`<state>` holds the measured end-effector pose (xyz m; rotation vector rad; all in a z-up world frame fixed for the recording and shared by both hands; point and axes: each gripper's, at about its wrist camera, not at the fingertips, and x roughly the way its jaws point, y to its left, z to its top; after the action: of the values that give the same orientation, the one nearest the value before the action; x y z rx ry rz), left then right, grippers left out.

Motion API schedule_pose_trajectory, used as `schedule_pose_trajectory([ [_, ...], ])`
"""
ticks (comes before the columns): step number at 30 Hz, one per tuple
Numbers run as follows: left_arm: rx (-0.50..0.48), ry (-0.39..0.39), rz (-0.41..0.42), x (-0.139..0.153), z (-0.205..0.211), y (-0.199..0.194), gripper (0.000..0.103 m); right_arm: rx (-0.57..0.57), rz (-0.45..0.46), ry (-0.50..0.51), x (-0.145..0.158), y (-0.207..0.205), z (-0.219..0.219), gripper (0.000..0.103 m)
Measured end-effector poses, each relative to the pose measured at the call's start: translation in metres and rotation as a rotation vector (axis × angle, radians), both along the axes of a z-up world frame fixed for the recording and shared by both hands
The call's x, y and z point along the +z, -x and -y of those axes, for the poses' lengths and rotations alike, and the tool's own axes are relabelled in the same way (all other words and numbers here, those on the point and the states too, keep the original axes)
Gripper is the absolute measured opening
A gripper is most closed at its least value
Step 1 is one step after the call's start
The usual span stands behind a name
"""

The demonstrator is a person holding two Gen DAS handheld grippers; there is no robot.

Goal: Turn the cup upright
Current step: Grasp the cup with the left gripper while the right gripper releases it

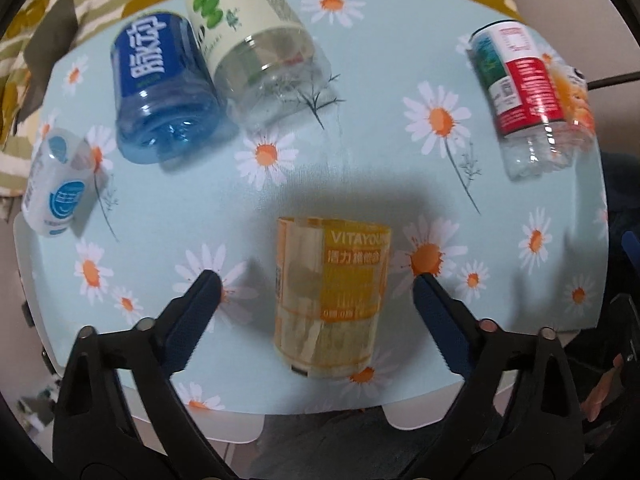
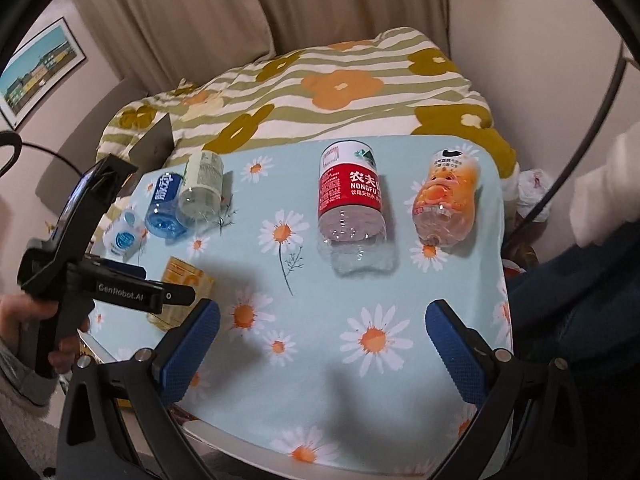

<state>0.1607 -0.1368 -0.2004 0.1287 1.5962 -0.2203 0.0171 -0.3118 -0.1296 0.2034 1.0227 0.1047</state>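
Bedroom at home: floral duvet [image 2: 320, 92], curtains [image 2: 192, 12].

The left claw [image 1: 316, 284] is spread wide, fingers apart and pointing down over the desk's near edge. The right claw [image 2: 322, 314] is likewise spread wide, empty, above the desk's near edge.

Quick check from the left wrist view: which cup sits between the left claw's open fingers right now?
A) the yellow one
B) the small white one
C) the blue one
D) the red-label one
A: the yellow cup lies between the spread fingers of the left claw, untouched by either.
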Motion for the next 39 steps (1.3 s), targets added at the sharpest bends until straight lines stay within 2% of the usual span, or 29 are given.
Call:
schedule_pose_trajectory([
  [7,0.023,-0.007,-0.049,-0.015,0.007,-0.009,0.088,0.028,-0.022,-0.01,-0.022,-0.011,0.009,0.103],
  [9,0.035,0.001,-0.073,-0.021,0.008,-0.009,0.065,0.029,-0.027,-0.023,-0.026,-0.015,0.013,0.103],
  [17,0.034,0.03,-0.074,-0.023,0.005,-0.007,0.064,0.022,-0.026,-0.025,-0.026,-0.023,0.018,0.103],
  [20,0.031,0.053,-0.042,-0.008,0.006,-0.008,0.063,0.021,-0.018,-0.02,-0.021,-0.025,0.018,0.103],
  [25,0.06,0.142,0.077,0.029,-0.006,0.007,0.063,0.025,0.012,-0.018,-0.003,-0.024,0.014,0.103],
  [29,0.099,0.187,0.288,0.054,-0.016,0.024,0.063,0.02,0.035,-0.032,0.003,-0.023,0.01,0.103],
  [30,0.114,0.207,0.356,0.056,-0.02,0.028,0.063,0.019,0.034,-0.038,0.002,-0.024,0.008,0.103],
  [34,0.141,0.261,0.533,0.051,-0.032,0.037,0.063,0.023,0.02,-0.041,-0.004,-0.025,0.001,0.103],
  [39,0.111,0.297,0.689,0.036,-0.017,0.044,0.063,0.017,0.003,-0.007,-0.014,-0.018,-0.005,0.103],
])
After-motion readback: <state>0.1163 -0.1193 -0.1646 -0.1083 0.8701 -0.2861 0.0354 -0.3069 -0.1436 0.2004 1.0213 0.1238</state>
